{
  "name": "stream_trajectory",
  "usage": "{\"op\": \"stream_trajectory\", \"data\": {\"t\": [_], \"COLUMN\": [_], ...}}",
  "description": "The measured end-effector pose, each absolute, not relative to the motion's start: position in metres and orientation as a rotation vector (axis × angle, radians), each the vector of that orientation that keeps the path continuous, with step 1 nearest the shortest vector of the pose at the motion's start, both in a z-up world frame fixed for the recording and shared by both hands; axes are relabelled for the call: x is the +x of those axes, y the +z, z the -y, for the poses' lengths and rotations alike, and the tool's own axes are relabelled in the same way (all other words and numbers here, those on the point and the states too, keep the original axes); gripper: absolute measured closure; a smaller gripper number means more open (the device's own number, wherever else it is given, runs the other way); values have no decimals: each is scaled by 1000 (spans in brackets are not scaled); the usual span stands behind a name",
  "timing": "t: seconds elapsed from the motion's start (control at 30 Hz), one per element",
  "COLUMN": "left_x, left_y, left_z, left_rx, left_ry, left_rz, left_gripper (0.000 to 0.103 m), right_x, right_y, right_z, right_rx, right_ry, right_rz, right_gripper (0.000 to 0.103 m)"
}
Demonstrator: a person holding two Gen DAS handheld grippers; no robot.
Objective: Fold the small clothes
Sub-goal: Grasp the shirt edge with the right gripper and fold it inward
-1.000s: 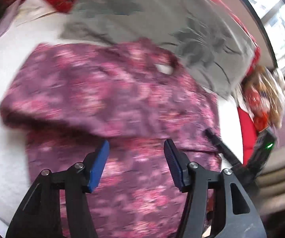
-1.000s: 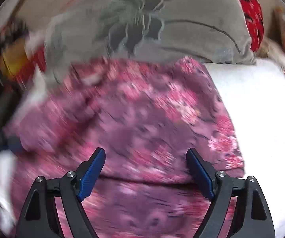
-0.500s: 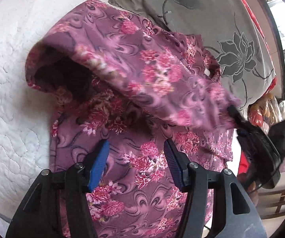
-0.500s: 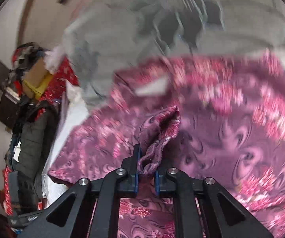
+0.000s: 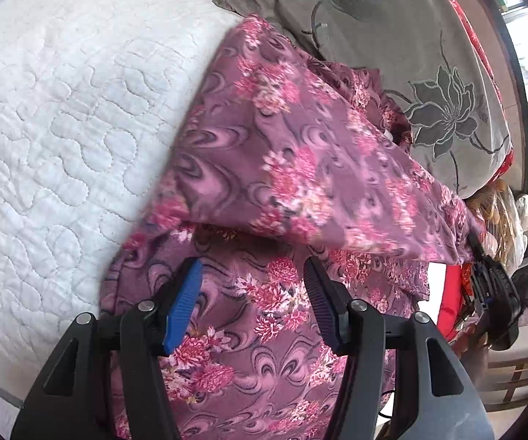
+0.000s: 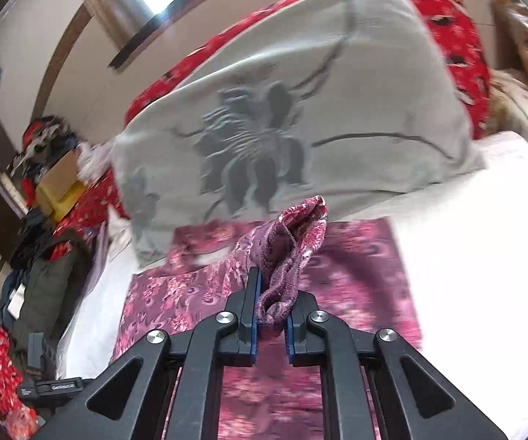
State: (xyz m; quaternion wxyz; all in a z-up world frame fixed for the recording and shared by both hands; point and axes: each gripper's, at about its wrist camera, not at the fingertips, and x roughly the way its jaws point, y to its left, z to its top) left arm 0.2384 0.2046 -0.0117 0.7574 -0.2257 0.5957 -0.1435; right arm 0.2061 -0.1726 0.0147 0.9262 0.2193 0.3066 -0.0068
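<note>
While pinched, garment [image 6: 282,256] aloft.

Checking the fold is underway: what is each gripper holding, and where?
The right gripper pinches a bunched edge of the purple floral garment; the left gripper holds nothing.

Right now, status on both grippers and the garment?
Right gripper shut on floral garment edge, lifted. Left gripper open over it, holding nothing. Grey pillow behind.
</note>
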Motion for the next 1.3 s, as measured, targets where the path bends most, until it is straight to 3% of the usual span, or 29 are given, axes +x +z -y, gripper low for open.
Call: {"op": "stream_trajectory", "data": {"t": [0.23,0.3,0.4,0.47,0.5,0.6,0.63,0.67,0.8,0.9,0.93,0.97,1.13,1.2,1.27,1.3], "left_x": [231,225,221,226,231,251,257,261,274,274,271,268,245,241,231,229], "left_y": [-5,4,26,37,41,43,42,40,3,-9,-3,3,10,-9,-6,0], "left_z": [-198,-195,-186,-180,-177,-168,-166,-165,-160,-157,-156,-155,-154,-148,-141,-136], "left_rx": [-423,-419,-386,-362,-353,-308,-298,-285,-258,-216,-200,-189,-176,-164,-104,-83], "left_ry": [-315,-371,-445,-452,-450,-392,-376,-352,-278,-271,-278,-290,-334,-312,-292,-291], "left_rz": [-1317,-1306,-1249,-1218,-1204,-1203,-1206,-1211,-1290,-1304,-1297,-1292,-1282,-1347,-1322,-1325], "left_gripper": [47,47,47,47,47,47,47,47,47,47,47,47,42,42,41,41], "right_x": [209,206,191,189,190,208,214,216,206,227,226,216,178,179,193,187], "right_y": [-38,-53,-49,-47,-47,-49,-46,-40,-15,-55,-58,-46,-13,-31,-63,-60], "right_z": [203,212,229,239,241,237,230,226,218,224,225,225,218,209,192,185], "right_rx": [481,541,673,756,773,752,695,648,514,441,432,432,464,415,334,279], "right_ry": [-108,-113,-84,-73,-73,-68,-54,-46,-52,-128,-123,-116,3,18,-29,-35], "right_rz": [-781,-838,-753,-705,-700,-767,-792,-781,-662,-920,-932,-872,-720,-813,-1006,-971], "right_gripper": [93,86,80,61,60,64,88,95,95,89,91,85,82,76,76,77]}}
